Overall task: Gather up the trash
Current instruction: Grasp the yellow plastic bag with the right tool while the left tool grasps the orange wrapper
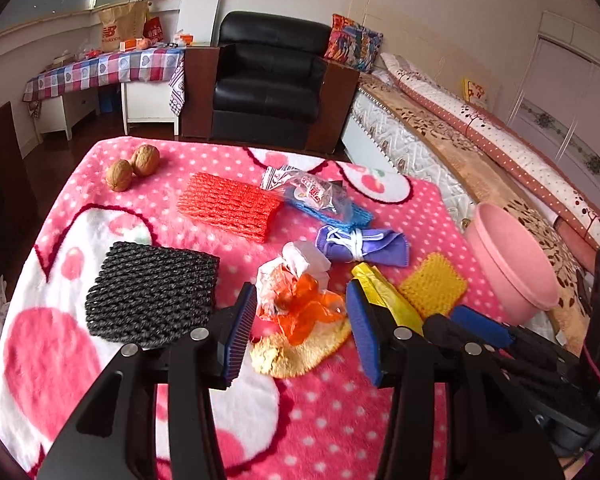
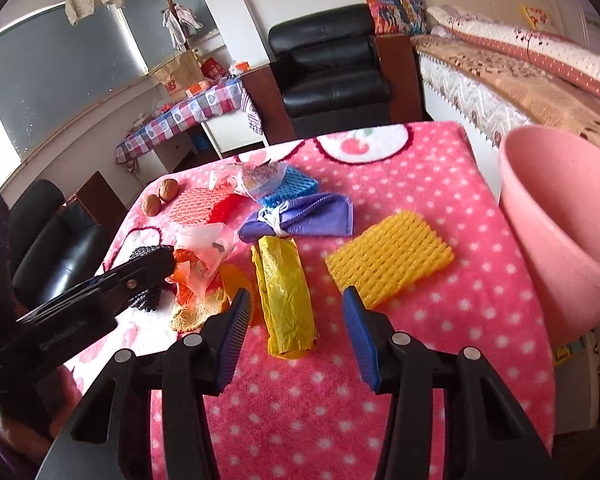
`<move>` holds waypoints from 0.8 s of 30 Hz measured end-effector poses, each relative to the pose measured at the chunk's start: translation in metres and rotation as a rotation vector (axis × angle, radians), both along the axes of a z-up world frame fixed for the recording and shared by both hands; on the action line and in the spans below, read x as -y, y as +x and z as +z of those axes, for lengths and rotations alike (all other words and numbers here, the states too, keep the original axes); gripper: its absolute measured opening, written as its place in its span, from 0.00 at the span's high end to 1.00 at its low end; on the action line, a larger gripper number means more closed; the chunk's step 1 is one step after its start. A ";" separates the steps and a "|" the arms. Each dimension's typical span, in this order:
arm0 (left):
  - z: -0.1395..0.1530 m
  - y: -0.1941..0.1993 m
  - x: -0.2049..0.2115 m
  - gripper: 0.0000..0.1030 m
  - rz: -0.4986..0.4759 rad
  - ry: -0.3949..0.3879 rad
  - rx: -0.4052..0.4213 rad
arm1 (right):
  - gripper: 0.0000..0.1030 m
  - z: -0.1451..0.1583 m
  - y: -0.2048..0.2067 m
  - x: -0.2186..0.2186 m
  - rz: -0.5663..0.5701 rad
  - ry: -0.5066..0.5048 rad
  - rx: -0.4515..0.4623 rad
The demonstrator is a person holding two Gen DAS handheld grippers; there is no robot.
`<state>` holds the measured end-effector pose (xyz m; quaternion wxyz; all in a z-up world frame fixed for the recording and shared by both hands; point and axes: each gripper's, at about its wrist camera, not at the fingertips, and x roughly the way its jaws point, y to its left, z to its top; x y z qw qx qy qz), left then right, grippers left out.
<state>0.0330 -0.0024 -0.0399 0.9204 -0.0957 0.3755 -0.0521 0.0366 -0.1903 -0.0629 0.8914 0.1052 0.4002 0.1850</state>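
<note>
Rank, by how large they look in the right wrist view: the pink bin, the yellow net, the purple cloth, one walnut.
1. pink bin, though it is near the camera
2. yellow net and purple cloth: they look about alike, so no ranking
3. walnut, also farthest away

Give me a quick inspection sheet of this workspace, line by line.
Surface: pink dotted blanket covers the table.
Job's things: orange wrapper, yellow bag, yellow foam net, red foam net, black foam net, pink bin at the table's right edge.
Clutter: two walnuts, tied purple cloth.
Grippers: left gripper open around the wrapper; right gripper open over the bag.
Cables: nothing seen.
Surroundings: black armchair, bed.
</note>
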 end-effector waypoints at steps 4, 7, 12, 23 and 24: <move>-0.007 0.005 0.005 0.61 -0.019 0.016 -0.014 | 0.54 -0.006 0.000 0.002 -0.015 0.011 -0.019; -0.009 0.006 0.006 0.81 -0.023 0.040 -0.020 | 0.54 -0.004 -0.005 -0.005 -0.001 -0.015 0.005; -0.004 -0.006 -0.007 0.86 -0.015 0.015 -0.002 | 0.55 -0.002 -0.012 -0.017 0.046 -0.066 0.032; 0.025 -0.053 -0.039 0.86 -0.028 -0.081 0.093 | 0.60 -0.010 -0.004 -0.025 0.067 -0.095 -0.016; 0.024 -0.056 -0.041 0.86 -0.025 -0.090 0.092 | 0.61 -0.011 -0.003 -0.025 0.070 -0.097 -0.023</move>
